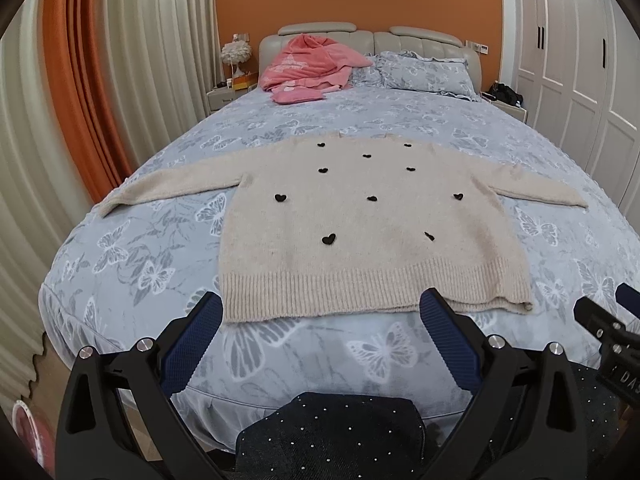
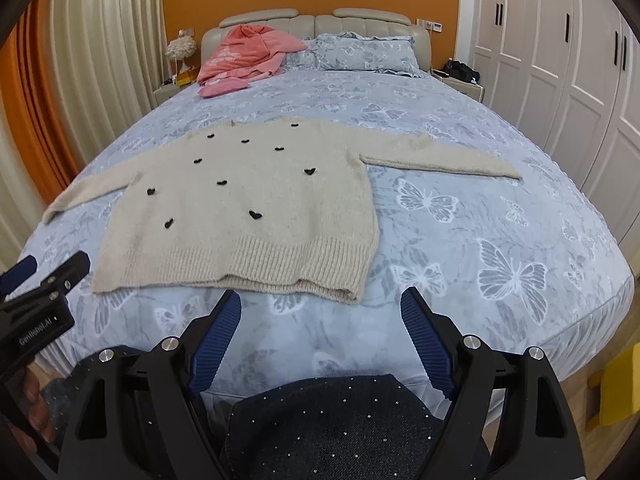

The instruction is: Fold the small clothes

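Observation:
A beige knit sweater [image 1: 360, 224] [image 2: 248, 216] with small black hearts lies flat on the bed, both sleeves spread sideways and its ribbed hem toward me. My left gripper [image 1: 320, 304] hovers open just short of the hem's middle, nothing between its blue pads. My right gripper [image 2: 320, 304] is open too, held just short of the hem's right corner. Each gripper shows at the edge of the other's view.
The bed [image 1: 304, 364] has a blue butterfly cover. A pink garment heap [image 1: 308, 64] and a pillow [image 1: 428, 72] lie at the headboard. Curtains hang left, white wardrobes [image 2: 560, 80] stand right. Dark studded trousers on a person's legs [image 2: 336, 432] fill the bottom.

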### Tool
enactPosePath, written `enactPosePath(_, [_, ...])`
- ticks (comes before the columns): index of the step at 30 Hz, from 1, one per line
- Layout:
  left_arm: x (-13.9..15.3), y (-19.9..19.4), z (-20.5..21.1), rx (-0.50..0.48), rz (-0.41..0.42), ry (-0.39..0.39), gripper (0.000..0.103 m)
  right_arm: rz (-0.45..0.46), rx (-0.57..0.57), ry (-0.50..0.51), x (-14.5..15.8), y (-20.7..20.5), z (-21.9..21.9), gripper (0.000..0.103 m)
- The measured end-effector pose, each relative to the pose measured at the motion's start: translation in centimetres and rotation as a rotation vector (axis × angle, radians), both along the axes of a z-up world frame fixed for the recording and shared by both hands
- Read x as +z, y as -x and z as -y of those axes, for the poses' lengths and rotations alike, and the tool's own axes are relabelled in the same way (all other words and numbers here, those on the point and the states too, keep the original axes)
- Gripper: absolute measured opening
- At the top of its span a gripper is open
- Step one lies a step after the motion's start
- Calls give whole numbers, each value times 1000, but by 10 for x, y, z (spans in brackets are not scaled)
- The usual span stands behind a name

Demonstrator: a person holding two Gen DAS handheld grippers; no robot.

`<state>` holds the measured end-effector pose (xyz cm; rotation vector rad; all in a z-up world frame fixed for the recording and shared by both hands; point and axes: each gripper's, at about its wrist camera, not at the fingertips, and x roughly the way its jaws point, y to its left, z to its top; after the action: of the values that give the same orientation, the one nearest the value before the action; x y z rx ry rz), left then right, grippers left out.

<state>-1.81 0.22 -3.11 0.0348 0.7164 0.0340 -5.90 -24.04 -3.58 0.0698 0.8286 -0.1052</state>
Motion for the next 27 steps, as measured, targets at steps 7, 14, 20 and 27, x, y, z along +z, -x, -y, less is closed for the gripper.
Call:
enactPosePath(7, [-10, -3, -1, 31, -33, -18, 97, -13, -1, 1, -9, -2, -2, 80])
enactPosePath(14, [-11, -3, -2, 28, -37, -17, 97, -37, 5, 27, -14, -4, -5, 80])
enactPosePath(20, [-13, -5, -5, 35, -51, -8, 97, -38, 5, 39, -14, -3, -7, 81])
enactPosePath(27, [-14, -5, -4, 36, -52, -15, 97, -42, 2, 37, -11, -2, -7, 81])
